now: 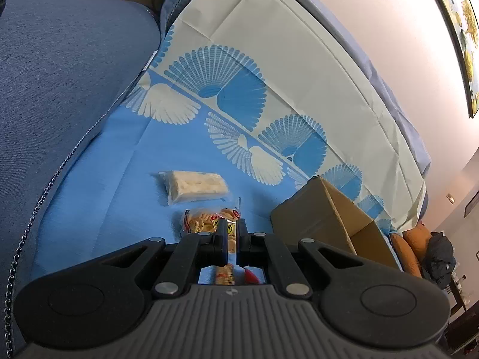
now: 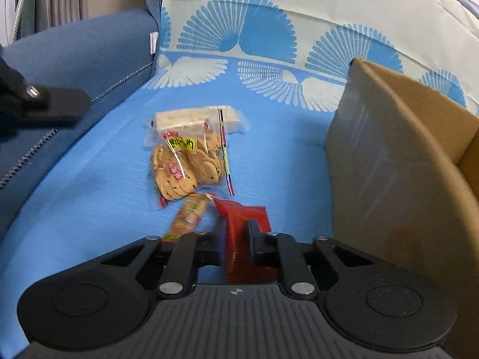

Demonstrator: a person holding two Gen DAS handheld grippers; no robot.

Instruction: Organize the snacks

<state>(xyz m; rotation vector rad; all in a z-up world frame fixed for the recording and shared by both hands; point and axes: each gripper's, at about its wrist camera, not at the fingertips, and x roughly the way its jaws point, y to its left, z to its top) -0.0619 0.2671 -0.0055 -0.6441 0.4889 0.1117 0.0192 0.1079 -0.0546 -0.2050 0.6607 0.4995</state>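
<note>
Snacks lie on a blue patterned cloth. A clear bag of round crackers lies in the middle, with a pale wafer pack behind it and a narrow cracker roll in front. My right gripper is shut on a red snack packet, low over the cloth. My left gripper hovers above the cracker bag with its jaws nearly closed and nothing held. The wafer pack lies beyond it. The left gripper's finger also shows in the right wrist view.
An open cardboard box stands on the cloth to the right, also in the left wrist view. A blue sofa arm rises on the left. A wall and a framed picture are behind.
</note>
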